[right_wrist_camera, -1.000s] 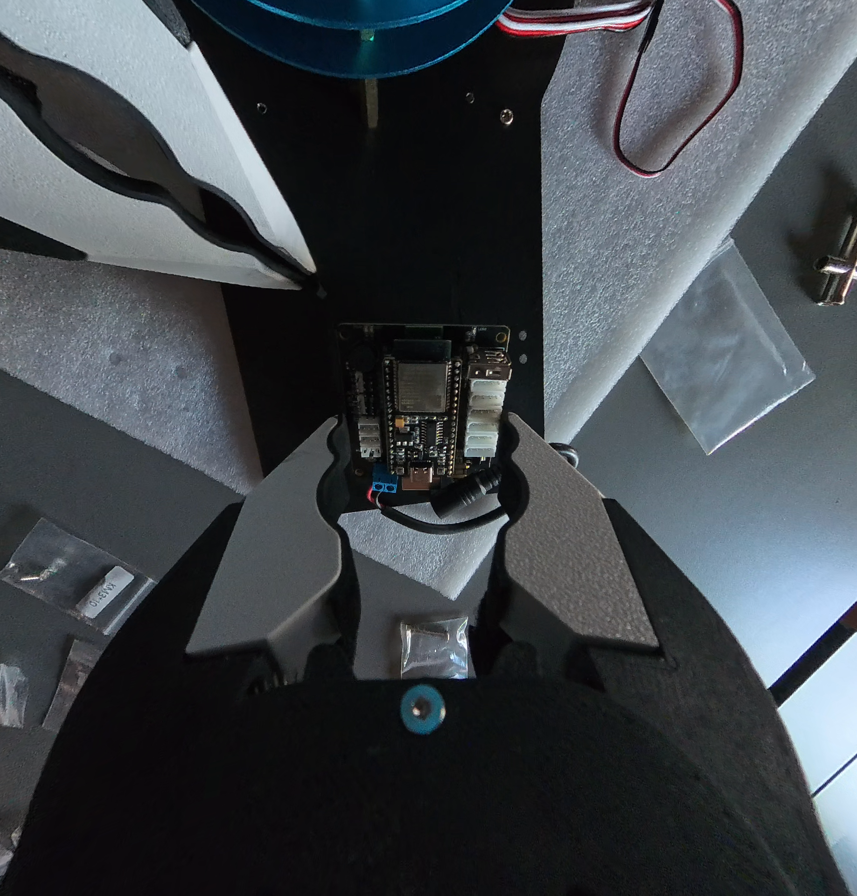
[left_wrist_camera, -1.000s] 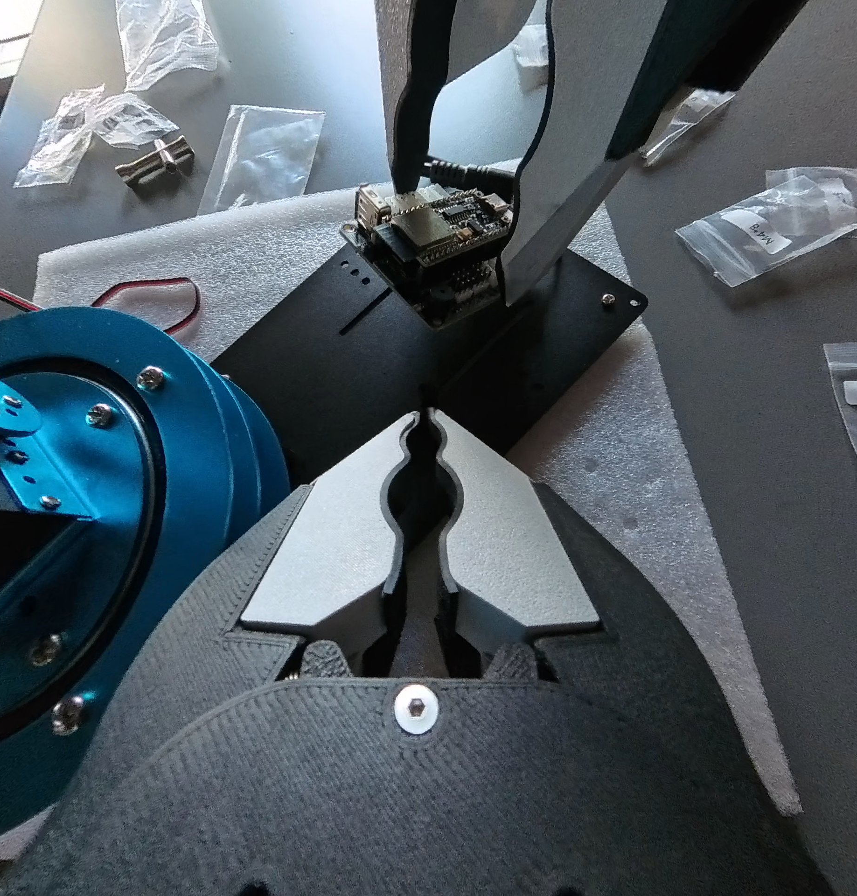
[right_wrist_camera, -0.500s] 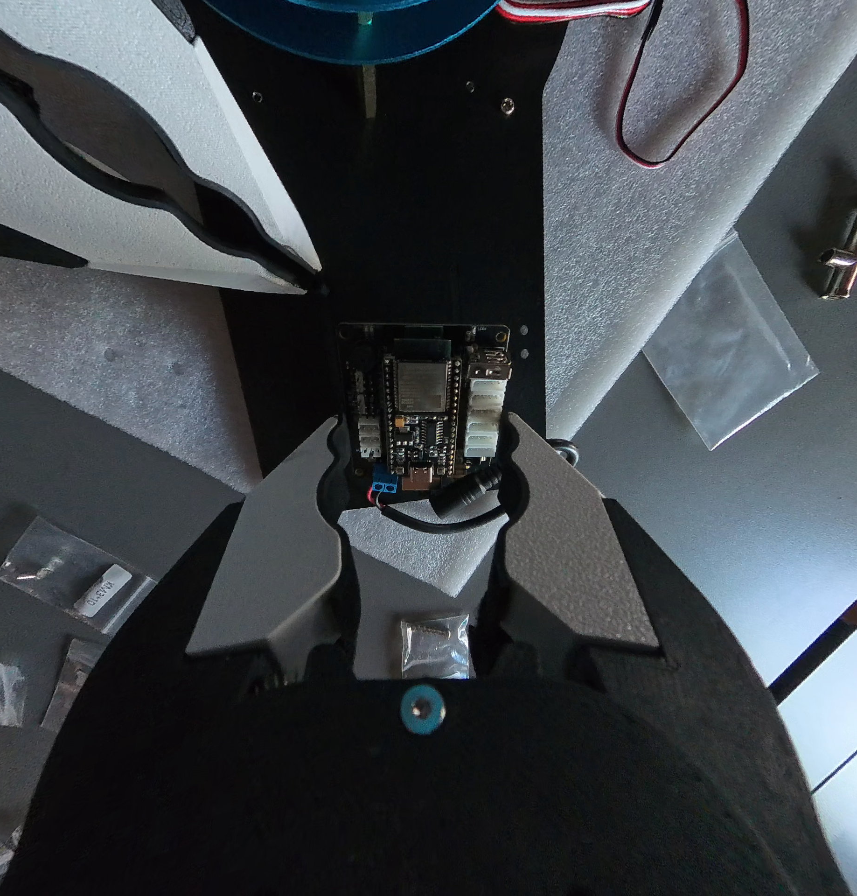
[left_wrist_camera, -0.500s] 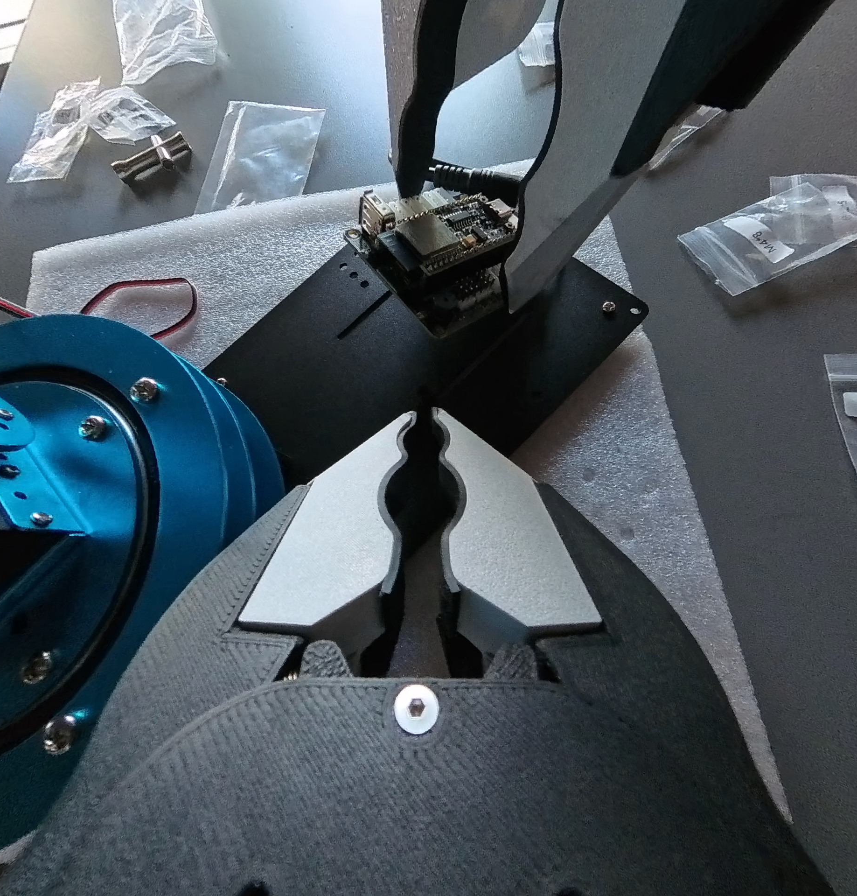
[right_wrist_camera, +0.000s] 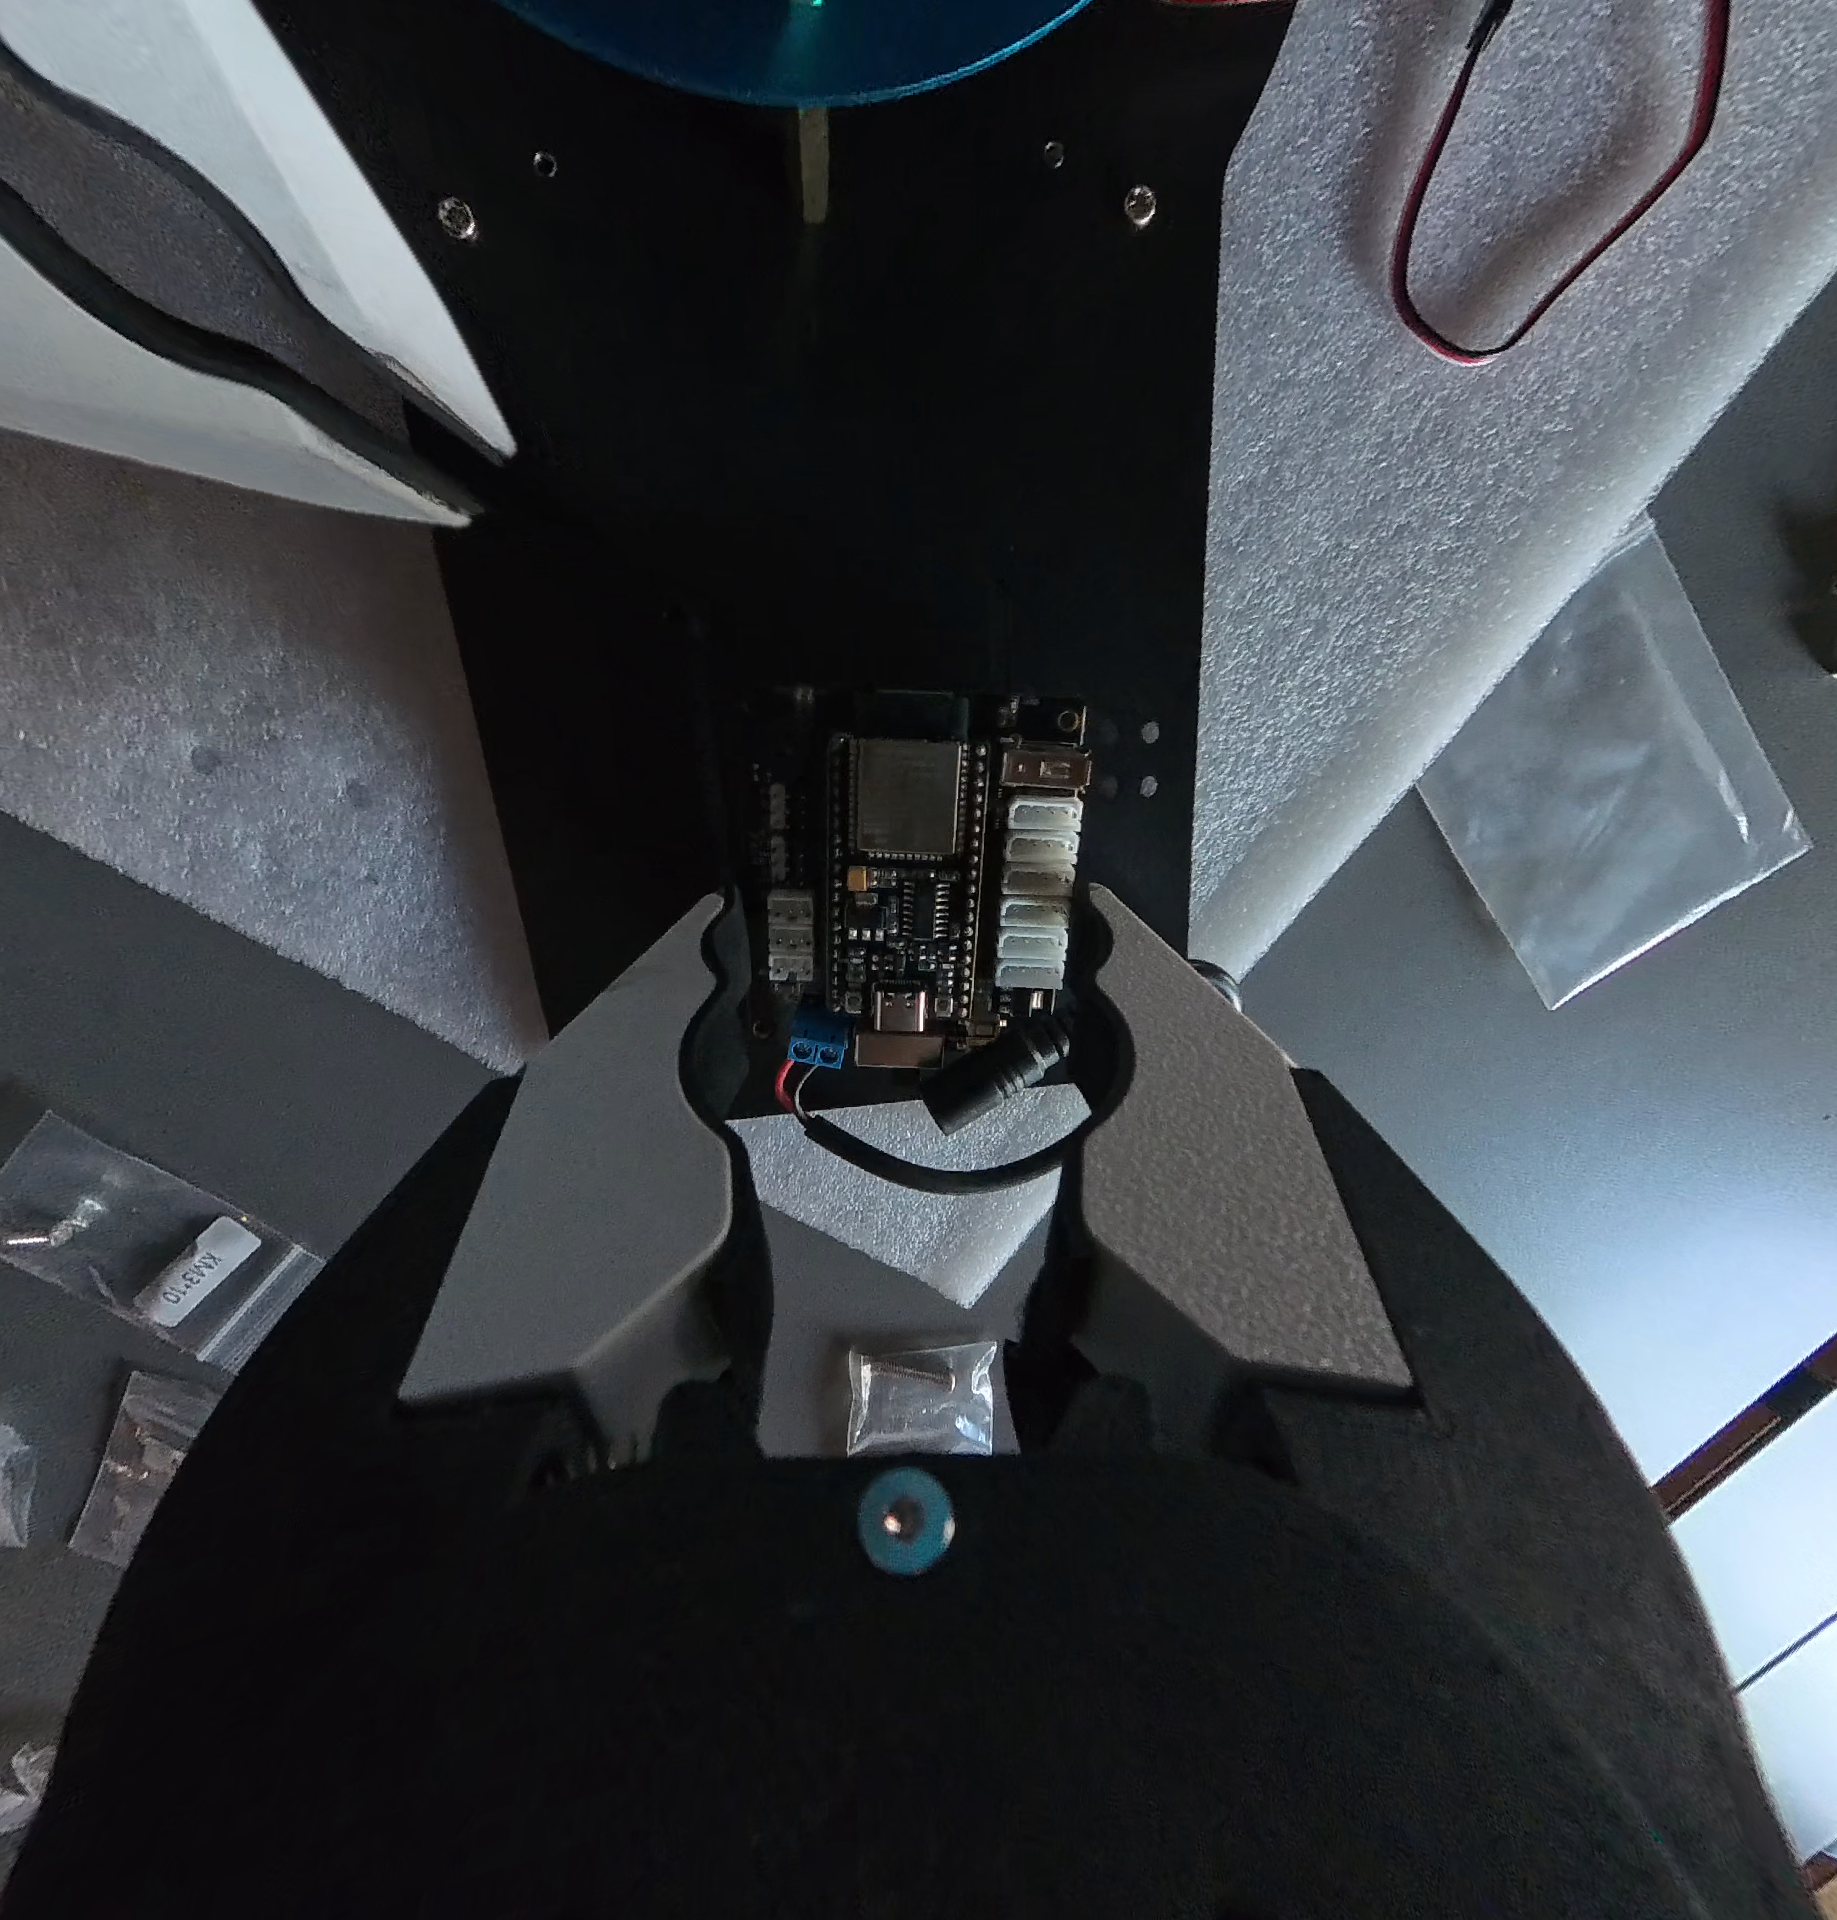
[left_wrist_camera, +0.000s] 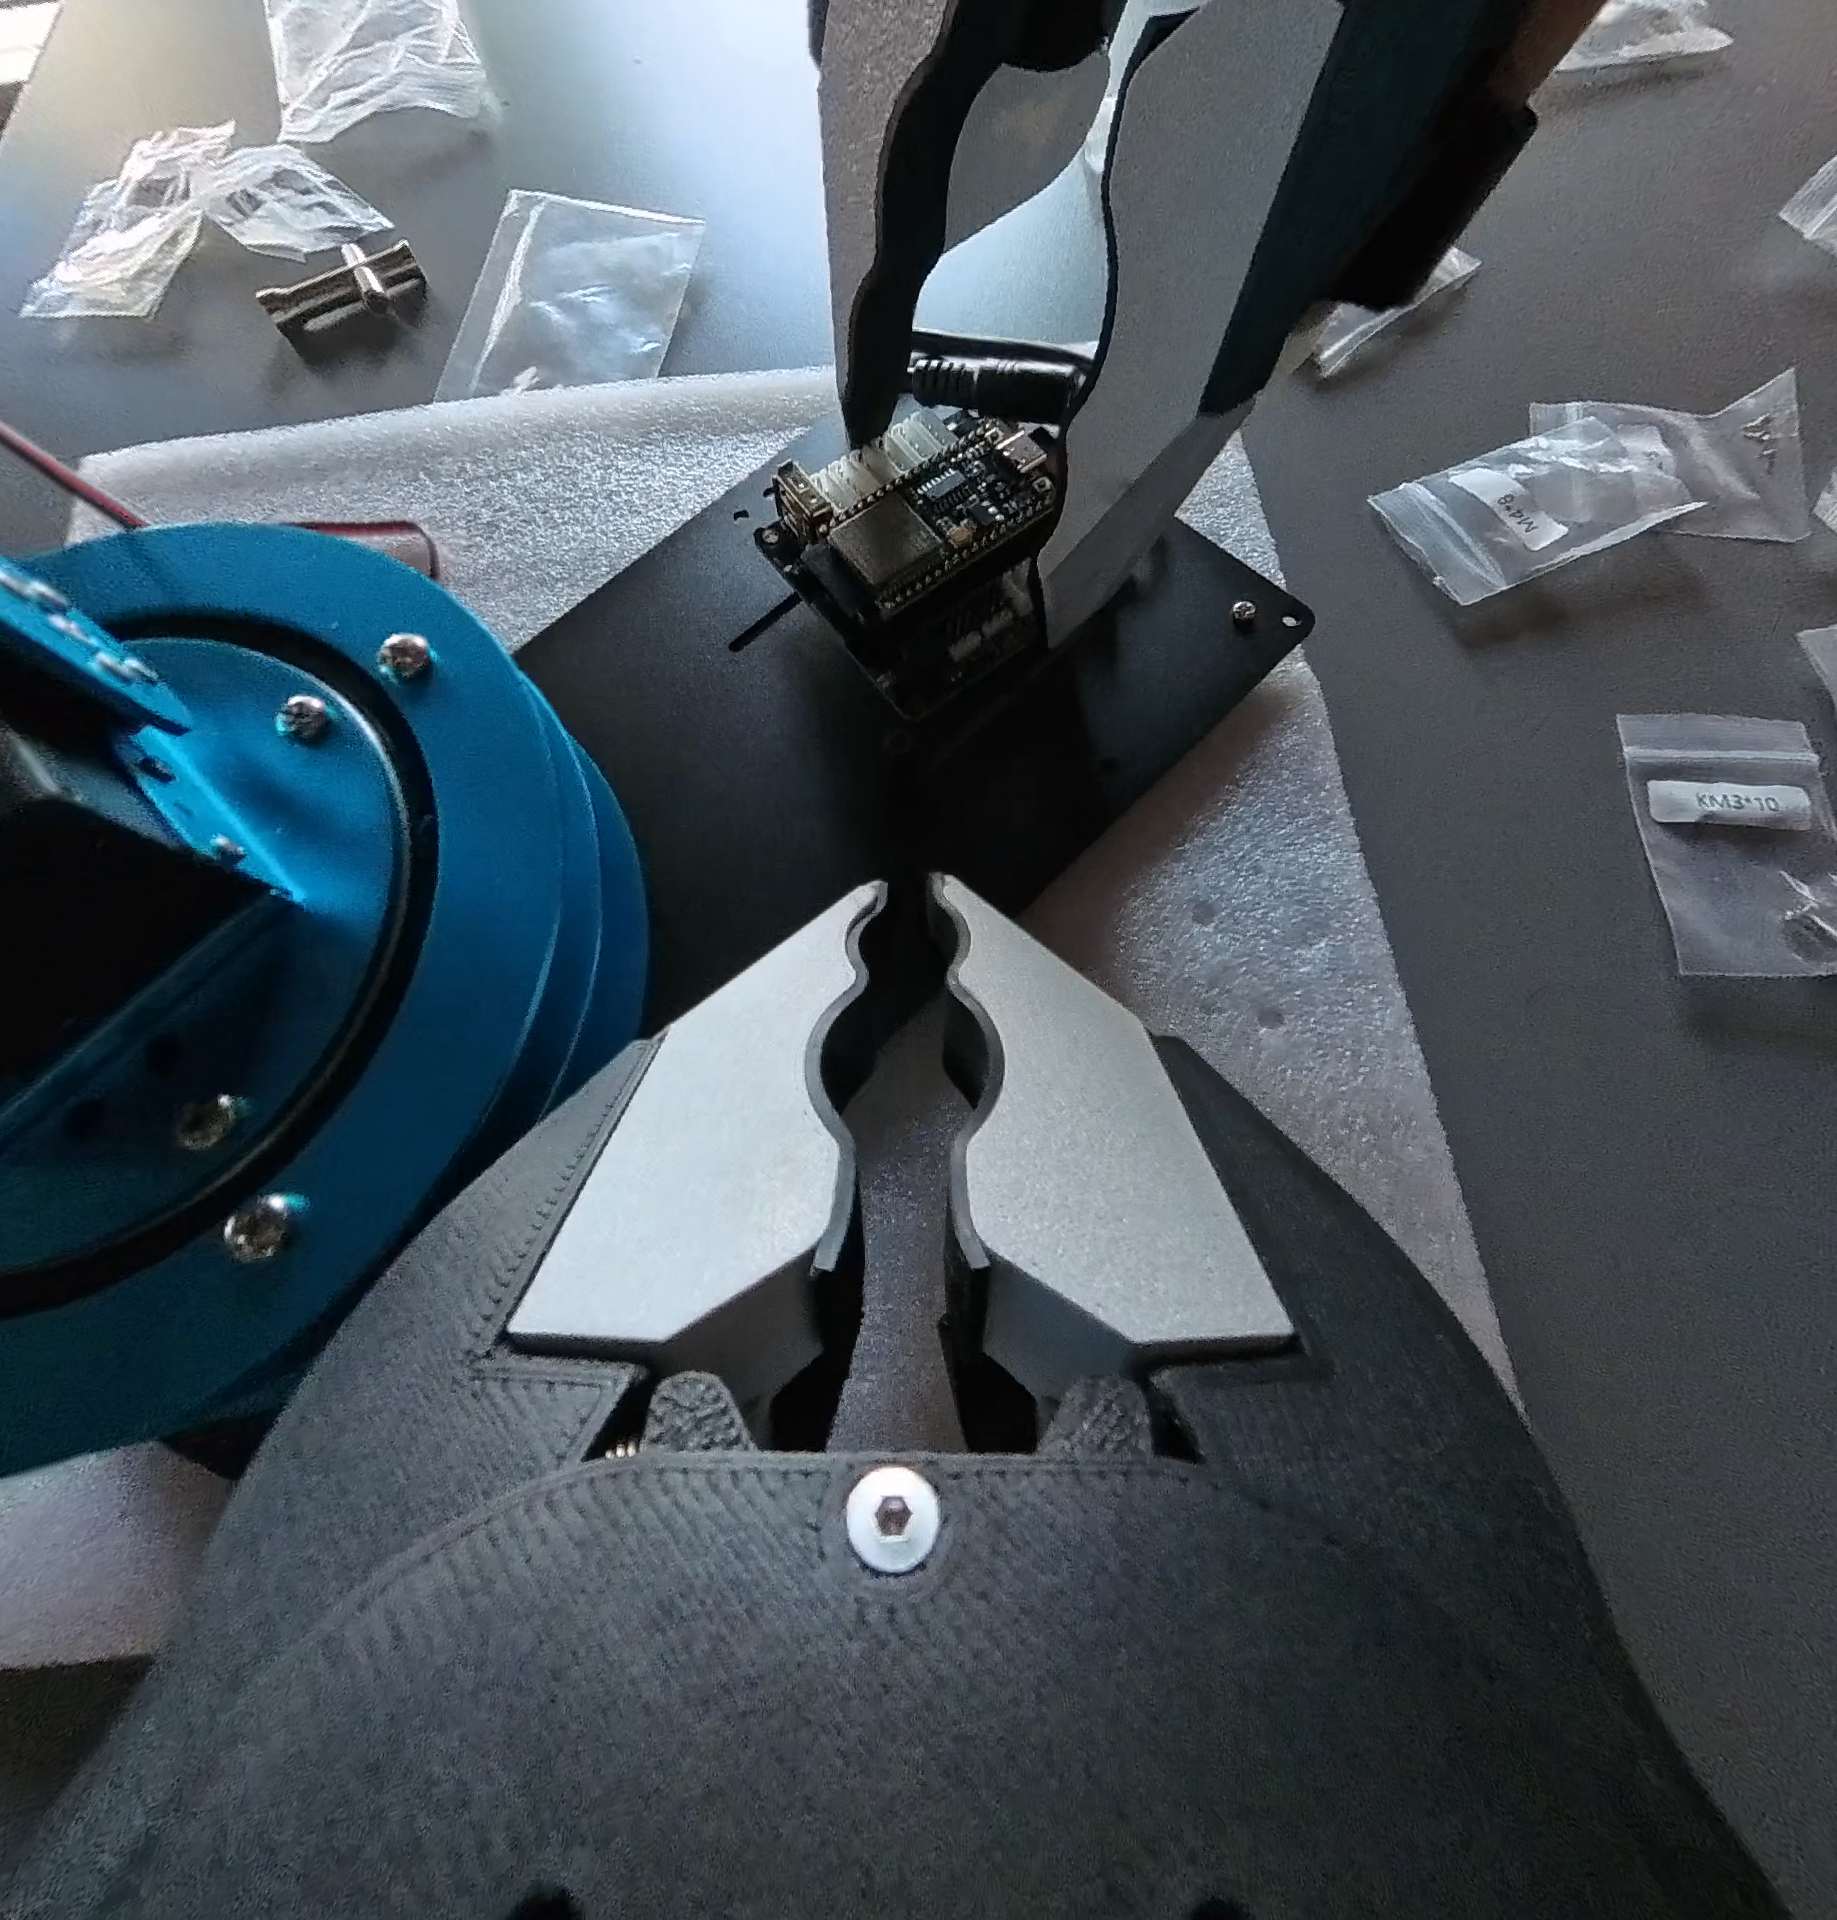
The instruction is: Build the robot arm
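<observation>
A small black circuit board (right_wrist_camera: 909, 862) with white connectors sits between my right gripper's (right_wrist_camera: 909, 899) fingers, which are shut on its two sides. It is held over the near end of a long black plate (right_wrist_camera: 820, 468). In the left wrist view the board (left_wrist_camera: 924, 540) and the right gripper (left_wrist_camera: 961, 530) show at the plate's (left_wrist_camera: 706, 790) far end. My left gripper (left_wrist_camera: 909, 896) is shut to a narrow slit, empty, with its tips at the plate's edge beside a blue round turntable (left_wrist_camera: 498, 914).
The plate lies on a white foam sheet (left_wrist_camera: 1205, 935) on a dark table. Small plastic bags of screws (left_wrist_camera: 1516, 509) lie to the right, and a metal fitting (left_wrist_camera: 337, 291) and empty bags at the far left. A red-black wire (right_wrist_camera: 1516, 312) loops on the foam. One gripper's finger ends stand about 9 cm off the other's. My left tips are about 25 cm from the metal fitting (left_wrist_camera: 337, 291), my right tips only 20 cm.
My right gripper has moved the board closer to the plate. My left gripper's tips, touching before, now show a thin slit, and the turntable looks nearer.
</observation>
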